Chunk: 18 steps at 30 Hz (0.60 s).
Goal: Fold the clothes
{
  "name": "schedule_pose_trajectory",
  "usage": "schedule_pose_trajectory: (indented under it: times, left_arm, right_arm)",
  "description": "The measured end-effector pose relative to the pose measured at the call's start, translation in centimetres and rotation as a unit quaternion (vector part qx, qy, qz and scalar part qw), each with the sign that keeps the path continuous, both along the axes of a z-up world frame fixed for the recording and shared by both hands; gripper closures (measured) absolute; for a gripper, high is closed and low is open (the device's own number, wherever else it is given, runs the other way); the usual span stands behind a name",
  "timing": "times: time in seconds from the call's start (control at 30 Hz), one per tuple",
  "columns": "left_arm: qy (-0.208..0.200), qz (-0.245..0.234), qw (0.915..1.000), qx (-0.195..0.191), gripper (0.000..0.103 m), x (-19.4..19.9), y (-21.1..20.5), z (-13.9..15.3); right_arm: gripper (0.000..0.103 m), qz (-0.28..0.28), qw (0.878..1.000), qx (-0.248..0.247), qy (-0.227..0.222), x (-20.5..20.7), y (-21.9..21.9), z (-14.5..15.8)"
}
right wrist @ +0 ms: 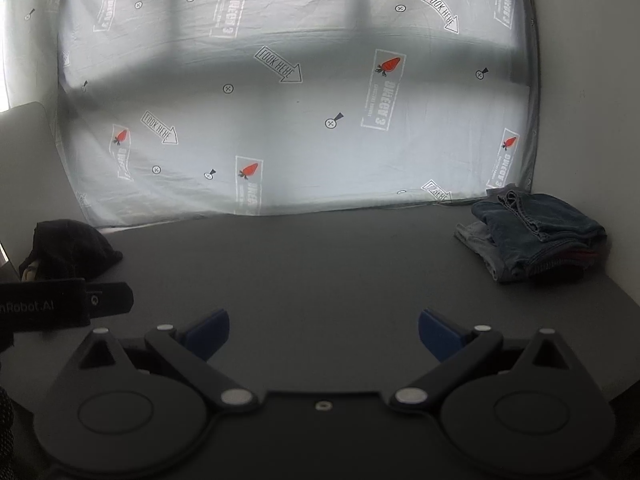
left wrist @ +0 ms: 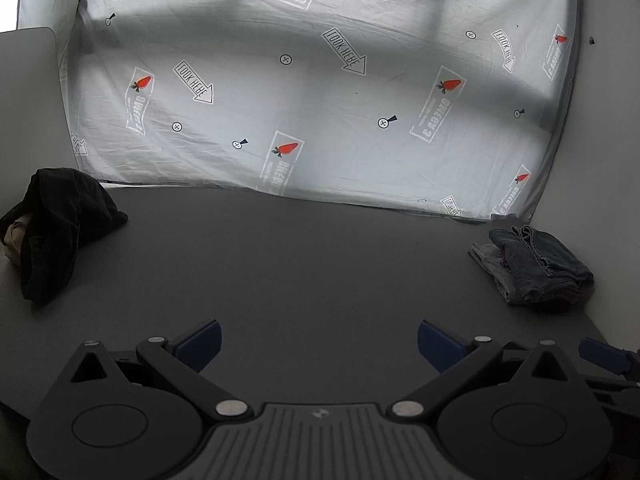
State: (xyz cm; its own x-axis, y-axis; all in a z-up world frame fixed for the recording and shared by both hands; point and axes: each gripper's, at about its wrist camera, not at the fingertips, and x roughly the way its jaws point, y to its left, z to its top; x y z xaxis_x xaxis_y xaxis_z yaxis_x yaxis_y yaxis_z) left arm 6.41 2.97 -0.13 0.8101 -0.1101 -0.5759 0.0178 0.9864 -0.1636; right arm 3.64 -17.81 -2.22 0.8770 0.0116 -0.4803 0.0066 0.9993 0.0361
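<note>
A crumpled black garment (left wrist: 56, 232) lies in a heap at the table's left side, also seen as a dark pile (right wrist: 72, 248) in the right wrist view. A stack of folded denim clothes (left wrist: 536, 264) rests at the far right near the wall, and shows as the same blue pile (right wrist: 536, 232) from the right. My left gripper (left wrist: 319, 346) hovers over the bare table middle, open, with nothing between its blue pads. My right gripper (right wrist: 324, 334) is likewise open and holds nothing. Part of the left gripper's body (right wrist: 64, 306) shows at the left edge of the right wrist view.
The dark grey table (left wrist: 304, 264) runs back to a hanging white printed sheet (left wrist: 320, 100). A grey flat panel (left wrist: 28, 96) stands at the left. A white wall (left wrist: 608, 140) borders the right side.
</note>
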Motion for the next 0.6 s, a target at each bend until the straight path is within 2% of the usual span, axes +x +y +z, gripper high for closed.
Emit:
schedule_pose_trajectory:
  times: [0.33, 0.6]
  left_arm:
    - [0.015, 0.009, 0.9996, 0.020, 0.000, -0.9, 1.3, -0.3]
    - [0.019, 0.014, 0.9997, 0.012, 0.000, -1.0, 2.6, -0.5]
  right_arm:
    - [0.001, 0.015, 0.999, -0.002, 0.029, -0.8, 1.9, -0.5]
    - [0.001, 0.012, 0.999, -0.013, 0.033, -0.5, 2.8, -0.3]
